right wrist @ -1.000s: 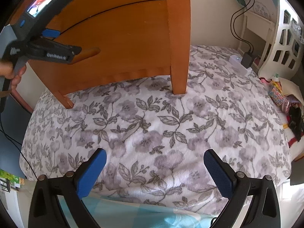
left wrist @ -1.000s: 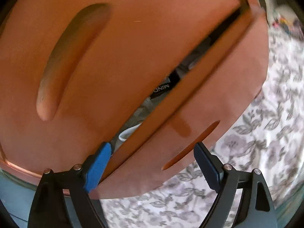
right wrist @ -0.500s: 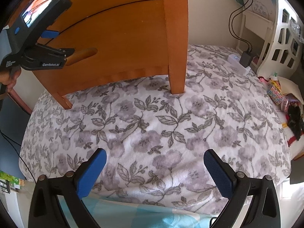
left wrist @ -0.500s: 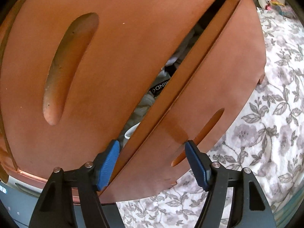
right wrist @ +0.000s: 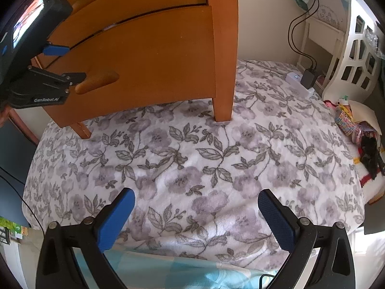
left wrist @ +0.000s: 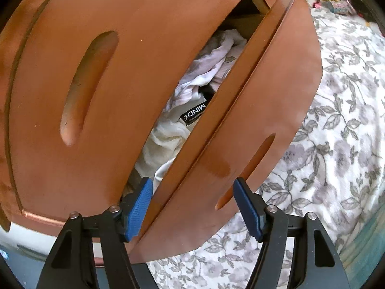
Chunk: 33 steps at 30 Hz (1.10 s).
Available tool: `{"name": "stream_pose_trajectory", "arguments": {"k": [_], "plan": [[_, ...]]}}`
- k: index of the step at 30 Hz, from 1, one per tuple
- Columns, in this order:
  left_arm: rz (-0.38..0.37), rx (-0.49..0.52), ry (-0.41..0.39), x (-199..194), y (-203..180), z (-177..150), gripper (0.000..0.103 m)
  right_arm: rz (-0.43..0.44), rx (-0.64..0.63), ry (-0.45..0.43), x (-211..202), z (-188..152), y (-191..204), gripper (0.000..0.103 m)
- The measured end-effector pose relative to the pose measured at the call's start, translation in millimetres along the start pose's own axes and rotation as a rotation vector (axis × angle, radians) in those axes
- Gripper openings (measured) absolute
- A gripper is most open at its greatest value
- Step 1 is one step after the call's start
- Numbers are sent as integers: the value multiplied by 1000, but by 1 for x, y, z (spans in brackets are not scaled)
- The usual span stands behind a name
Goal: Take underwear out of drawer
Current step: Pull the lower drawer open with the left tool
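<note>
Left gripper (left wrist: pixel 192 207) is clamped on the drawer front (left wrist: pixel 252 125), right gripper (right wrist: pixel 196 219) is held wide and empty over the floral blanket (right wrist: pixel 204 156); underwear (left wrist: pixel 192 118), light, soft, in the part-open drawer, is best pinched at the black waistband.

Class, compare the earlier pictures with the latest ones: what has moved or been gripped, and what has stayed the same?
The left gripper has just closed its jaws onto the drawer front, and the drawer now stands further out, baring more of the clothes inside. The right gripper is unchanged: open, holding nothing, above the floral blanket.
</note>
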State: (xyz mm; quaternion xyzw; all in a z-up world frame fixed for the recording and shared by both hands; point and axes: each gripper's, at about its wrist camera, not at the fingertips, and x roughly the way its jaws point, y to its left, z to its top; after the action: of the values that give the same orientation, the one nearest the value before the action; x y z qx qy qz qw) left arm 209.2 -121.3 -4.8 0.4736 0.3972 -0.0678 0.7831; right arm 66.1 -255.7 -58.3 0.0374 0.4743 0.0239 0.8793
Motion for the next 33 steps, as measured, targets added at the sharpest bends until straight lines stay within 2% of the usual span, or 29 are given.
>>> {"name": "stream_pose_trajectory", "arguments": {"k": [6,12,28,33], "plan": [[-3,45,12,9,4,17,69,3,1,-8,-5,-1,1,103],[-15,40,23,15,4,21,69,5,1,-12,-9,-2,1,103],[-78,6,-13,-47,3,0,69,2,-28,-48,-41,-12,14,103],[-104,-5,-27,-57,-3,-20,69,-9,-24,-60,-53,-19,8,103]]}}
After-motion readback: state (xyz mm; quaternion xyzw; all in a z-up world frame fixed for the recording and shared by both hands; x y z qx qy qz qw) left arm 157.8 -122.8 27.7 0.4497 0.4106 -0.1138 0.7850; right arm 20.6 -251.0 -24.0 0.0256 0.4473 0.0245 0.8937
